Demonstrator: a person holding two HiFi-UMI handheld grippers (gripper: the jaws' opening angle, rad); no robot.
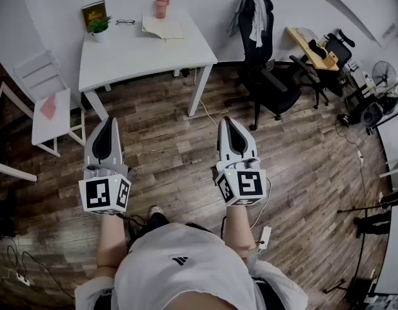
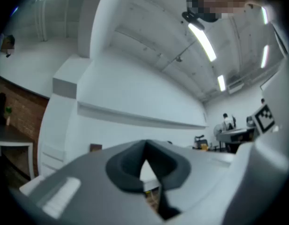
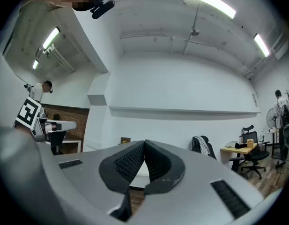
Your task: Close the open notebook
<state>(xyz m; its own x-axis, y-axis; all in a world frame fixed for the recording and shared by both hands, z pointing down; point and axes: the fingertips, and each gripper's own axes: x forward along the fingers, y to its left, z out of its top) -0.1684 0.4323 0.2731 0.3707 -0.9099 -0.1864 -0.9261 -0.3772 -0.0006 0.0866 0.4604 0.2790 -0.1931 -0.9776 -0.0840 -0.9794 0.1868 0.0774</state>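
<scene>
The open notebook (image 1: 162,28) lies flat with pale pages on the far side of the white table (image 1: 121,57), beside a pink cup (image 1: 162,6). Both grippers hang over the wooden floor, well short of the table and pointing towards it. My left gripper (image 1: 108,120) has its jaws together with nothing between them. My right gripper (image 1: 228,119) is likewise shut and empty. In the left gripper view the dark pads meet at the tips of the left gripper (image 2: 145,144). The right gripper view shows the right gripper (image 3: 145,143) the same way. The notebook is hidden behind the jaws in both gripper views.
On the table also stand a small potted plant (image 1: 99,26), a brown book (image 1: 93,13) and glasses (image 1: 125,22). A black office chair (image 1: 266,57) draped with grey cloth stands right of the table. A white chair (image 1: 47,108) is at the left. Cables and a power strip (image 1: 263,237) lie on the floor.
</scene>
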